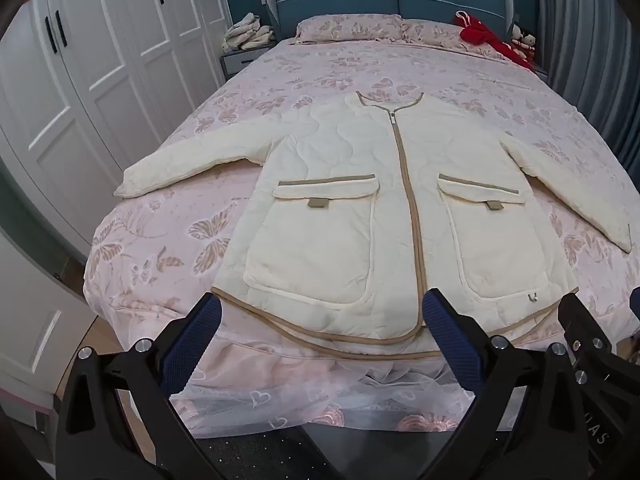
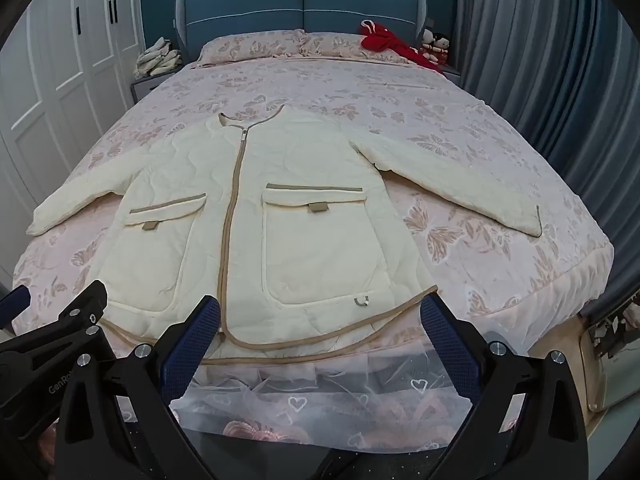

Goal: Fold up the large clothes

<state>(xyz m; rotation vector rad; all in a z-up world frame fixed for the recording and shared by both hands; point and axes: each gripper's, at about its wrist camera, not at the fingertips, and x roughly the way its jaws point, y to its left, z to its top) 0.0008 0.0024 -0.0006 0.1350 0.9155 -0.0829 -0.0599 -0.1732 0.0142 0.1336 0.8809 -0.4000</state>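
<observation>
Cream jacket (image 1: 384, 216) flat and zipped on pink bed (image 1: 320, 68), hem at 6 o'clock, red garment (image 1: 486, 38) at 1 o'clock by pillows, left gripper (image 1: 320, 320) and right gripper (image 2: 320, 320) jaws spread, holding nothing

Soft, even indoor light is falling from overhead, and I am seeing no glare and no hard shadows in either wrist view. Fisheye distortion is bending the wardrobe doors (image 1: 80, 80) at nine o'clock and the curtain (image 2: 540, 60) at two o'clock, while black vignetting is eating the corners. The cream jacket (image 1: 360, 208) is staying sharp; my left gripper (image 1: 320, 320) is looking slightly soft at six o'clock.
</observation>
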